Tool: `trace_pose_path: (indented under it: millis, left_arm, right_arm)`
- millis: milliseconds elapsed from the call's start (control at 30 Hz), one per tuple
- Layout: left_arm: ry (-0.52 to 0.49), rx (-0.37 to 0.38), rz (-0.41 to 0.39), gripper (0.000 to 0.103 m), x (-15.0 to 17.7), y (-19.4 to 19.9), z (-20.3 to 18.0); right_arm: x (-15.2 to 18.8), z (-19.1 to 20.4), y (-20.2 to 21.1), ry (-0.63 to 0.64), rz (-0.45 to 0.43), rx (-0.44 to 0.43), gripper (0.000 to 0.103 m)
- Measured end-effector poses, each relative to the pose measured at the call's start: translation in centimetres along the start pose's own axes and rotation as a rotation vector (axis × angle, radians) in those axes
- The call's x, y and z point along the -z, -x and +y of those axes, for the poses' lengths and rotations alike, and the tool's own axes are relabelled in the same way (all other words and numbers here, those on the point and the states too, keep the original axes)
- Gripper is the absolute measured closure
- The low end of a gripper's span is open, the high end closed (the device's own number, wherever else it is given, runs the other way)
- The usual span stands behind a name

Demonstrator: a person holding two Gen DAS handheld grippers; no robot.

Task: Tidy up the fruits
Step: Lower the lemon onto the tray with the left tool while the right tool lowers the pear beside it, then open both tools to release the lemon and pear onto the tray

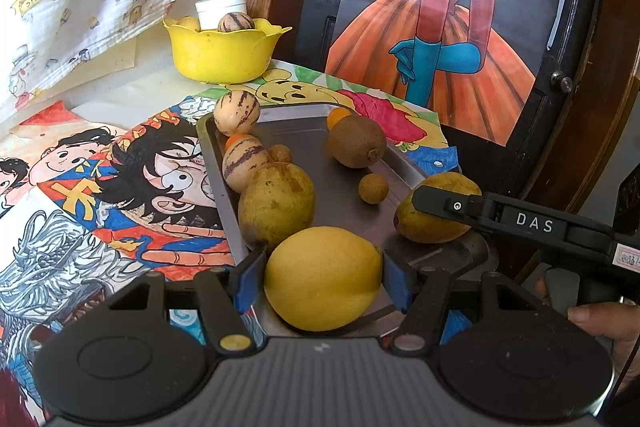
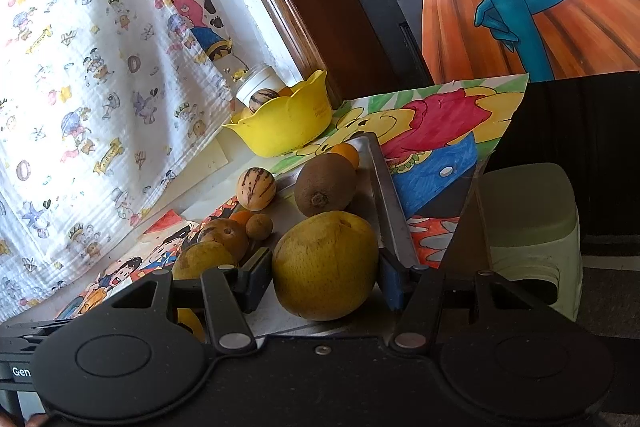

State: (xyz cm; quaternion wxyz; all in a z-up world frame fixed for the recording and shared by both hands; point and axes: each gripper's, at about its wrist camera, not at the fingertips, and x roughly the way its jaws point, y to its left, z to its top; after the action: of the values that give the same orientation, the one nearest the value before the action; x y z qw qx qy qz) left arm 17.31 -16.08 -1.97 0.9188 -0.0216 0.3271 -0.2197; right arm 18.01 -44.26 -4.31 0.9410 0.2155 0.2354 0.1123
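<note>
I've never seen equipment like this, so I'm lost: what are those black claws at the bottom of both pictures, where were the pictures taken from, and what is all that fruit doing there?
There is no robot here. A person holds a hand-held claw in each hand, and each claw carries a wide-angle camera looking forward along its two fingers. One picture is from the left claw, the other from the right.

In the left view, the left gripper has its blue pads against a yellow lemon. The right gripper is closed on a bigger yellow-green fruit.

Both fruits sit at the near end of a metal tray lying on coloured cartoon drawings. Also on the tray are a kiwi, striped melons, small round brown fruits and small orange ones. Behind stands a yellow bowl already holding some fruit.
</note>
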Motion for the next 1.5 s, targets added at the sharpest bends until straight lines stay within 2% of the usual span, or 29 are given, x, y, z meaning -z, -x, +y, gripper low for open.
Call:
trace_pose_path:
  millis: [633,1100,1500]
  left_arm:
    - [0.013,0.0,0.003,0.035,0.4,0.4,-0.1]
    - [0.007,-0.009,-0.005,0.028,0.6,1.6,-0.4]
    - [0.013,-0.013,-0.038,0.021,0.6,3.2,-0.3]
  right_arm:
    - [0.3,-0.1,0.8,-0.022,-0.002,-0.006,0.044]
    - [0.3,0.0,1.3,-0.06,0.005,-0.026,0.042]
    - [0.3,0.4,2.5,-0.063,-0.018,-0.016,0.035]
